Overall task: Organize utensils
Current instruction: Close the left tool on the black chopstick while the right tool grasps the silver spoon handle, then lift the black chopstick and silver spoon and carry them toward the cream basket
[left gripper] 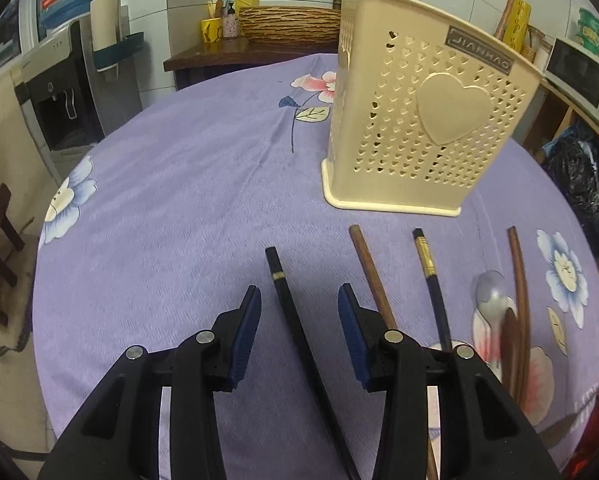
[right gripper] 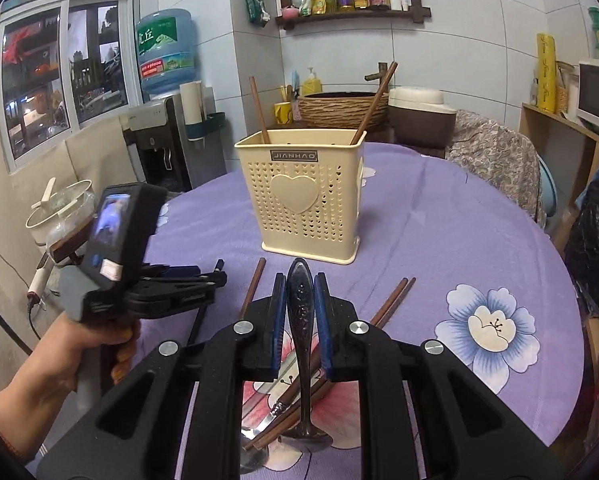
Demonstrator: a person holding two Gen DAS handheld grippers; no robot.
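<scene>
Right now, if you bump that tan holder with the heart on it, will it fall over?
The utensil holder may slide or tip easily: it looks like thin plastic full of holes, so probably light. It stands taller than its base, and the two wooden chopsticks leaning above its rim add some top weight. The purple tablecloth looks soft, which might snag its base.

A dark label plate [right gripper: 293, 155] on the cream utensil holder [right gripper: 307, 208] reads "JIANHAO". The water jug's [right gripper: 167, 50] label print is too small to read.
</scene>
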